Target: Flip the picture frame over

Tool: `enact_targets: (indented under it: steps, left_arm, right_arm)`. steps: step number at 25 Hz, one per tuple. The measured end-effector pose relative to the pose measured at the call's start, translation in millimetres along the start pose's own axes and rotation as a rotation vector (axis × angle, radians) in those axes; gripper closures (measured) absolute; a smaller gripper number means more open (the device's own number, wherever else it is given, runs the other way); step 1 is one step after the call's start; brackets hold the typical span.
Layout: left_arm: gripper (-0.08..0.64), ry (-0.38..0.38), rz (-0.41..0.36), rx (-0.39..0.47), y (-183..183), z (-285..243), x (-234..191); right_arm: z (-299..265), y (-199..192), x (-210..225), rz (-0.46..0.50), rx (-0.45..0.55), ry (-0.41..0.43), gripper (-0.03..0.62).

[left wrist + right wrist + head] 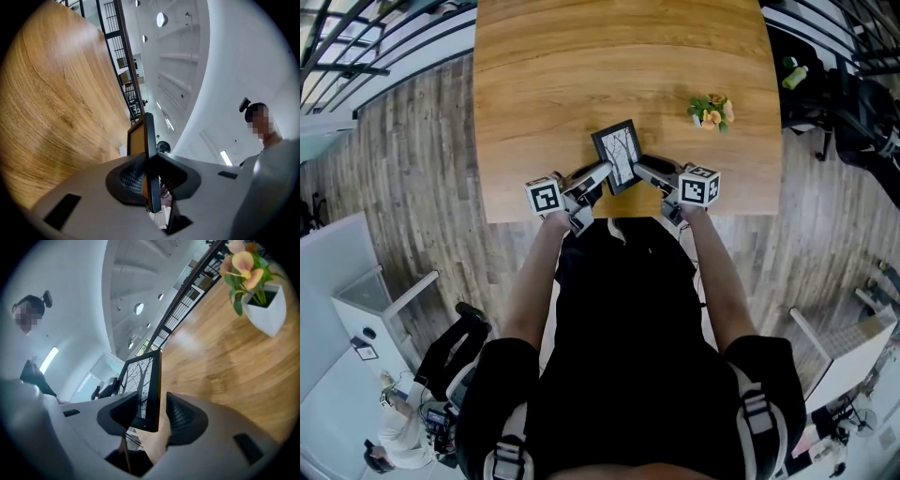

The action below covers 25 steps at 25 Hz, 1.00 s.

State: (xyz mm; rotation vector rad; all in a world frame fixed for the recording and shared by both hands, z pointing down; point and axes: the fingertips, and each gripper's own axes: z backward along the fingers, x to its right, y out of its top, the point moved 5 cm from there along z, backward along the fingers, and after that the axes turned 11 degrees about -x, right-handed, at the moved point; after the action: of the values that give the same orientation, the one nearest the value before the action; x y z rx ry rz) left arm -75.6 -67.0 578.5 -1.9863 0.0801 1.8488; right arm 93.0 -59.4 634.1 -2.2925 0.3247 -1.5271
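Between the left gripper's [149, 174] jaws the picture frame [144, 140] is clamped by one edge, while its opposite edge is flanked, unpressed, by the right gripper's [152, 411] wide-spread jaws. Beyond, on the wooden table [581, 66], orange and pink flowers [244, 263] are held in a white pot [267, 308]. The frame, kept by the table's near edge, is black-bordered, with a bare-tree print and a brown back.

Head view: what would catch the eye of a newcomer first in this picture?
The black picture frame with a bare-tree print stands out, held near the front edge of the wooden table. The left tool pinches its left side; the right tool is open around its right side. A small flower pot sits further right.
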Motion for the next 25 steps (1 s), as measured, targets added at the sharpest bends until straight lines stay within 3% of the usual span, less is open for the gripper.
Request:
enact_targets:
  steps: [3,7,10,14,17,25]
  left_arm:
    - [0.468,-0.025,-0.003,-0.023,0.1,1.2,-0.2]
    - [0.468,-0.011,0.008,-0.027,-0.2,1.6,-2.8]
    - [0.468,0.064,0.029,-0.016,-4.7,5.6,-14.4]
    - [0.474,0.208,-0.057,-0.004,1.8,6.5,-24.7]
    - [0.474,0.301,-0.079,0.016,7.4,4.8,-31.9]
    - [0.471,0.461,-0.119,-0.002,16.5,-0.5,-57.2]
  right_arm:
    - [0.7,-2.0,-1.9,-0.055,0.018,0.096,0.472]
    - [1.6,-4.4,1.0,-0.057,0.002,0.068,0.472]
    - [-1.4,-8.7,6.5,-0.059,-0.022,0.014,0.476]
    - [-1.5,-7.9,8.4,-0.042,-0.011,-0.060,0.492]
    - [-4.7,-11.1,12.2,-0.027,-0.021,-0.129,0.497]
    - [-20.5,-9.9,23.6,-0.030,-0.045,-0.278,0.494]
